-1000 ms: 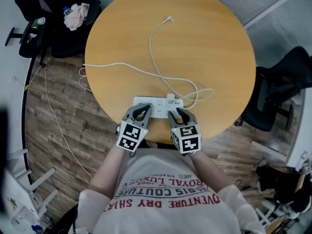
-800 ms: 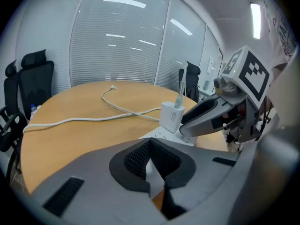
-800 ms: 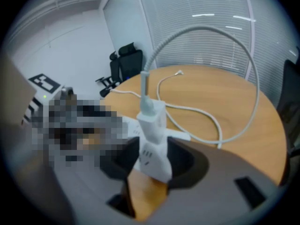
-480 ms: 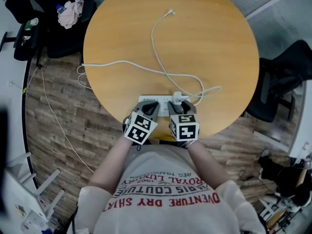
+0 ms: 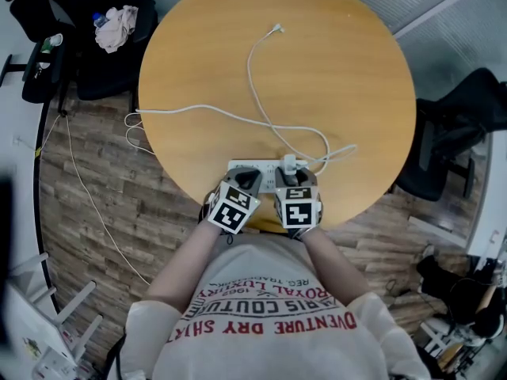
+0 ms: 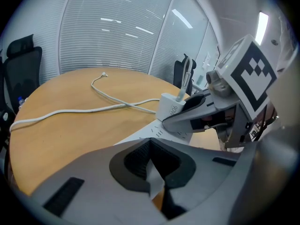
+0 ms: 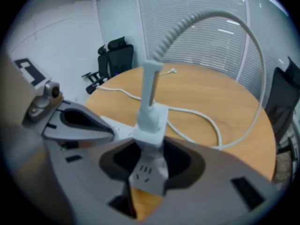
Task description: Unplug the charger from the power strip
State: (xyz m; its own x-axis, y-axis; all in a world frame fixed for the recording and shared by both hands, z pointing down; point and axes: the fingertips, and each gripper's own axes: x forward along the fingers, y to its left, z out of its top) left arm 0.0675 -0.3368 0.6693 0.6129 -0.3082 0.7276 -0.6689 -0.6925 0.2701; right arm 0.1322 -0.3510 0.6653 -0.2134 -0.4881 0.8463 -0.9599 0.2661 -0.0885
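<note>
A white power strip (image 5: 255,169) lies near the front edge of the round wooden table (image 5: 341,70). A white charger (image 5: 289,163) stands plugged into the strip's right part. Its thin cable (image 5: 257,93) loops across the table to a loose end. My left gripper (image 5: 247,182) is shut on the strip's left part, and a white wedge of the strip (image 6: 153,170) shows between its pads. My right gripper (image 5: 295,185) has just been closing on the charger (image 7: 150,118), and its pads lie against the charger's sides. The right gripper's finger (image 6: 197,112) rests beside the charger (image 6: 169,108).
The strip's own cord (image 5: 166,110) runs left off the table and hangs to the wooden floor. Black office chairs stand at the left (image 5: 75,30) and right (image 5: 455,145). The table's front edge is just below both grippers, against the person's body.
Both grippers have come forward and down from the strip's near edge onto it. The left one has shut on the strip, and the right one's jaws have come around the charger.
</note>
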